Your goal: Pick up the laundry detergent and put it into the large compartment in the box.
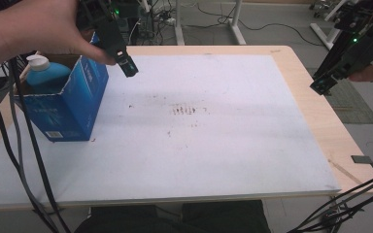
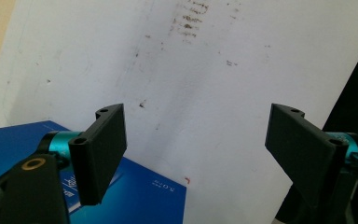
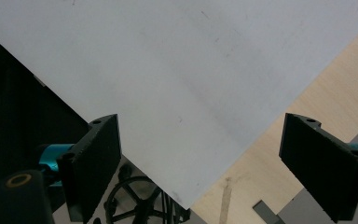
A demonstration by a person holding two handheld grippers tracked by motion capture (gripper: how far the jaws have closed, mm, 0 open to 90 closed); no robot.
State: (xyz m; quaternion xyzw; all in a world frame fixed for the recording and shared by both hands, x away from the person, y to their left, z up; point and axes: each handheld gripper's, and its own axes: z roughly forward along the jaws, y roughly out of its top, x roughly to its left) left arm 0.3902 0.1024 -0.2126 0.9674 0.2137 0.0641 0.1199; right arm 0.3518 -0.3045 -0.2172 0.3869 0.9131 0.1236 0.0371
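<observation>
A pump bottle (image 1: 42,68) stands inside an open blue carton (image 1: 73,104); the left gripper (image 1: 128,66) hovers beside it, jaws wide.

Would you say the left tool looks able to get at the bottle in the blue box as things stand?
Probably yes. The left tool hangs open just beside the blue box, whose top is open, and the bottle stands upright with its white cap above the rim. Nothing lies between them, though the box walls leave little room beside the bottle.

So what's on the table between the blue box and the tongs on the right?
Nothing but the bare white mat with brown smudges, seen in the high view, between the blue cardboard box and right tongs.
</observation>
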